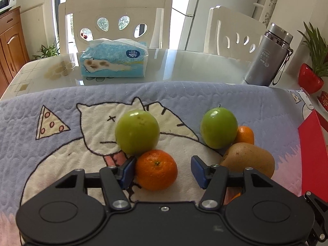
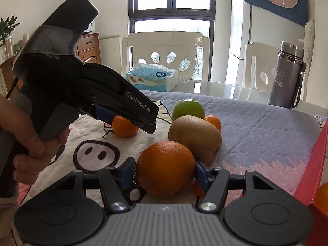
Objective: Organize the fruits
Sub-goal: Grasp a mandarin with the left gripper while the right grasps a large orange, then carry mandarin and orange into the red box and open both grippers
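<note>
On the cat-print blanket [image 1: 51,176] my left gripper [image 1: 163,171] straddles a tangerine [image 1: 156,170]. Its left pad touches the fruit and its right pad stands clear, so it is open. Behind it lie two green apples [image 1: 137,132] [image 1: 218,128], a small tangerine [image 1: 245,135] and a brown kiwi [image 1: 249,158]. In the right wrist view my right gripper [image 2: 165,173] has both blue pads against a large orange [image 2: 165,168]. The kiwi [image 2: 194,137], one apple [image 2: 188,107] and the small tangerine [image 2: 213,122] sit just beyond. A hand [image 2: 30,143] holds the left gripper [image 2: 127,121] over its tangerine [image 2: 124,127].
A red box [image 2: 315,153] stands at the blanket's right edge with an orange fruit [image 2: 324,196] inside. On the glass table behind are a tissue pack [image 1: 113,59], a grey bottle [image 1: 266,55] and a red plant pot [image 1: 309,78]. White chairs [image 1: 114,20] line the far side.
</note>
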The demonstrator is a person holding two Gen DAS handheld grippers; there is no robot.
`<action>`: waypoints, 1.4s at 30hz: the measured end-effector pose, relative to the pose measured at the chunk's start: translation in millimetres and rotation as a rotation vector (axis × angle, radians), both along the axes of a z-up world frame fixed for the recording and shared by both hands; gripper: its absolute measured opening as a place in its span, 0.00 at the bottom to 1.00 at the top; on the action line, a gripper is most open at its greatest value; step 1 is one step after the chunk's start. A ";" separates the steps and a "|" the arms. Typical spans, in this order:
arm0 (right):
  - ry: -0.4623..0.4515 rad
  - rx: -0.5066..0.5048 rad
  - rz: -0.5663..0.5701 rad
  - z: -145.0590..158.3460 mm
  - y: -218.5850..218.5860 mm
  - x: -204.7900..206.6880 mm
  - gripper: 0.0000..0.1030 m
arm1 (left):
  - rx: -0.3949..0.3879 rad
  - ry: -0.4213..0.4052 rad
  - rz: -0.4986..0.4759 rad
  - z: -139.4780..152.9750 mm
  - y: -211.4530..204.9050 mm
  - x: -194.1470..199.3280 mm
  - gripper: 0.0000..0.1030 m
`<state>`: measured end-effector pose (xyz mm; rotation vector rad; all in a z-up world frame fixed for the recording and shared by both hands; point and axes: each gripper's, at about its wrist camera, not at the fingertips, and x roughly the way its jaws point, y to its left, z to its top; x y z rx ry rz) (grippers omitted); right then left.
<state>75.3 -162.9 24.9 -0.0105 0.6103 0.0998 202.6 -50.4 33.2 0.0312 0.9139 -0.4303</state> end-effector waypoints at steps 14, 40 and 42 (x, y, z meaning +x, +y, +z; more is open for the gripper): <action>-0.002 0.097 -0.026 4.8 -13.9 -1.8 0.57 | 0.027 -0.046 0.003 2.1 -2.2 -3.1 0.47; -0.213 0.290 -0.264 55.3 -93.9 -46.2 0.57 | -0.157 -0.104 -0.068 46.8 -10.4 -37.1 0.46; -0.233 0.323 -0.297 62.0 -109.2 -56.0 0.57 | -0.171 -0.101 -0.090 52.1 -17.9 -45.8 0.46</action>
